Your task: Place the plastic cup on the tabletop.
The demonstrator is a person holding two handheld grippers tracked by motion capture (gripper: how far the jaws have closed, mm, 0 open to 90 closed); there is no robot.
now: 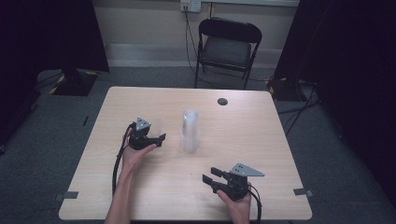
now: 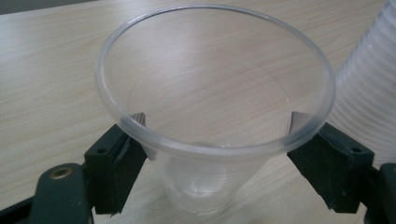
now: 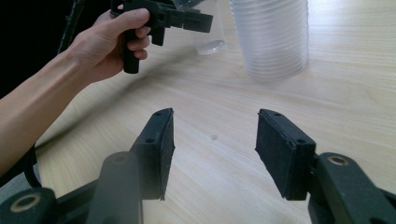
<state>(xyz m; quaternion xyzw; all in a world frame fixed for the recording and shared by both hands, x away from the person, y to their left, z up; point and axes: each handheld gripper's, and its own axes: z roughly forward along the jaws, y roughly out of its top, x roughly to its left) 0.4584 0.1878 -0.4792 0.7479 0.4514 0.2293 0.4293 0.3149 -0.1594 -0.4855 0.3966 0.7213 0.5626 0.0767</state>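
A single clear plastic cup [image 2: 215,151] sits between the jaws of my left gripper [image 2: 218,120], which is shut on it just under the rim. In the high view the left gripper [image 1: 158,138] is at the table's left middle, a short way left of a stack of clear cups [image 1: 190,130]. The stack [image 2: 369,93] stands upright close beside the held cup. In the right gripper view the cup [image 3: 208,35] hangs low by the table, left of the stack [image 3: 271,37]. My right gripper [image 1: 208,178] stands open near the front edge, its jaws [image 3: 215,126] holding nothing.
The light wooden table [image 1: 261,135] has a dark round cable hole [image 1: 222,101] near its far edge. A black folding chair [image 1: 227,46] stands beyond the table. The person's left forearm [image 3: 56,88] lies across the front left.
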